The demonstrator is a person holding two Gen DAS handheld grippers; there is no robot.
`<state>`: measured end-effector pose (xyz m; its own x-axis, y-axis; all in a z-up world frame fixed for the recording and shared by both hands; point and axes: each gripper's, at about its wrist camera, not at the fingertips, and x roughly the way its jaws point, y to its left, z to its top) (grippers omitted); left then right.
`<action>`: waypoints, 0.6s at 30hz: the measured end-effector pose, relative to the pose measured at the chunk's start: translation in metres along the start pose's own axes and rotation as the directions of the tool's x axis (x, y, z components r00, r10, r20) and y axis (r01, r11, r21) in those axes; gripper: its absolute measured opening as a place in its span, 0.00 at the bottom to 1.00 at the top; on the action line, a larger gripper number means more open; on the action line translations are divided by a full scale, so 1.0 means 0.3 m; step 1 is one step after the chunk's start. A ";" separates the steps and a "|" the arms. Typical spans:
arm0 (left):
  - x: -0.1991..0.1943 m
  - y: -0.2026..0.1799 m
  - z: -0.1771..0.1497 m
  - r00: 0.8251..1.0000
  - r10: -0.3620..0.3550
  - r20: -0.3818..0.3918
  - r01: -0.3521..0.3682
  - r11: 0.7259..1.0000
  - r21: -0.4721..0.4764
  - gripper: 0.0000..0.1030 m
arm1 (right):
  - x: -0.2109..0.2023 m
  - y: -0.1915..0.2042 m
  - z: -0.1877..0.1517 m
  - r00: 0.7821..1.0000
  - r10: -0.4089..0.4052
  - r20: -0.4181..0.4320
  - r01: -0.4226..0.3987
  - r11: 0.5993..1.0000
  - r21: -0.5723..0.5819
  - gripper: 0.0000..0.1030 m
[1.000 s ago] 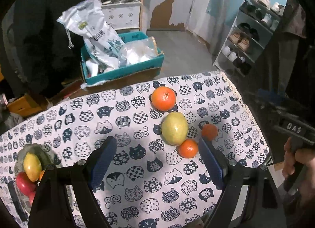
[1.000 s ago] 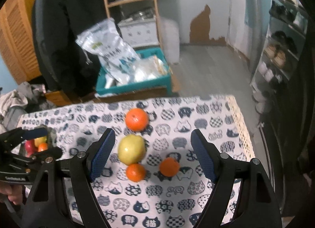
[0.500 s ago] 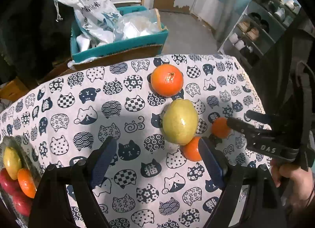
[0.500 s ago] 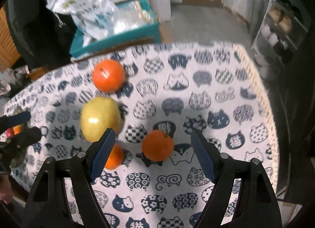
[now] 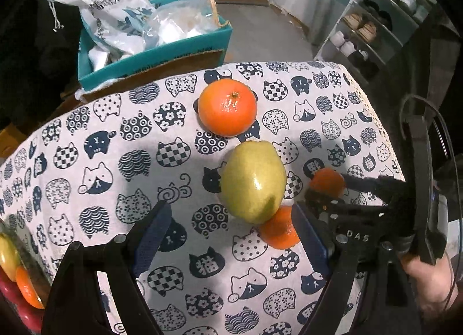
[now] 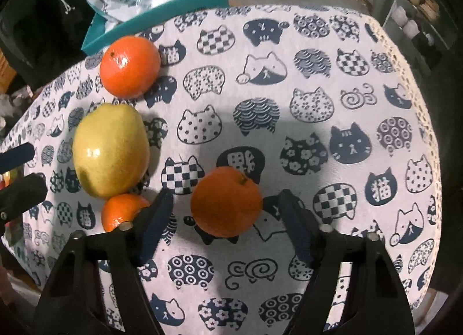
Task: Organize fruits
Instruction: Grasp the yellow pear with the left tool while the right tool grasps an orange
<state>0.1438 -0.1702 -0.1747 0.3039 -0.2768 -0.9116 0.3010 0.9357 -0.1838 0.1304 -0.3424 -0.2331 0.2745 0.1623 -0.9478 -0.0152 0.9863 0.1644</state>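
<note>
Right tongs, just closing, straddle the small orange without touching; left tongs hang released.

The left tool points steeply down at the desk with its two blue-padded fingers spread wide and nothing between them. The right tool also points steeply down; its jaws have just been closing, and a small orange sits between them with a gap at each pad, so neither presses on it. In the left wrist view the right tool reaches in from the right edge, and the hand that carries it shows at the near right.
</note>
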 end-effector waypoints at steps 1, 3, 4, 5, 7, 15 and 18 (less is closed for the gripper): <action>0.005 -0.001 0.002 1.000 -0.005 -0.002 0.005 1.000 -0.003 0.84 | 0.004 0.001 -0.001 1.000 -0.001 0.000 0.001 1.000 0.000 0.63; 0.019 -0.003 0.008 1.000 -0.018 -0.007 0.018 1.000 -0.010 0.84 | 0.012 0.000 -0.004 1.000 0.000 0.000 0.000 1.000 0.001 0.53; 0.027 -0.006 0.012 1.000 -0.023 -0.009 0.022 1.000 -0.011 0.84 | 0.012 -0.002 -0.004 1.000 -0.003 0.004 0.003 1.000 0.002 0.48; 0.035 -0.008 0.015 1.000 -0.024 -0.010 0.024 1.000 -0.010 0.84 | 0.012 -0.002 -0.004 1.000 0.001 0.007 -0.001 1.000 0.003 0.48; 0.049 -0.014 0.021 1.000 -0.027 -0.015 0.027 1.000 -0.010 0.84 | 0.014 -0.001 -0.004 1.000 0.004 0.010 -0.004 1.000 0.005 0.47; 0.127 -0.045 0.051 0.998 -0.054 -0.042 0.052 0.998 -0.033 0.84 | -0.056 -0.045 0.027 0.995 -0.031 0.091 0.027 0.999 0.040 0.47; 0.160 -0.047 0.057 0.997 -0.056 -0.058 0.054 0.998 -0.043 0.84 | -0.074 -0.058 0.035 0.993 -0.044 0.112 0.038 0.998 0.055 0.47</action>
<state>0.1695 -0.2004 -0.2098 0.2339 -0.3160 -0.9195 0.2777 0.9280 -0.2483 0.1347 -0.3635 -0.2122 0.3808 0.1142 -0.9176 0.0484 0.9885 0.1431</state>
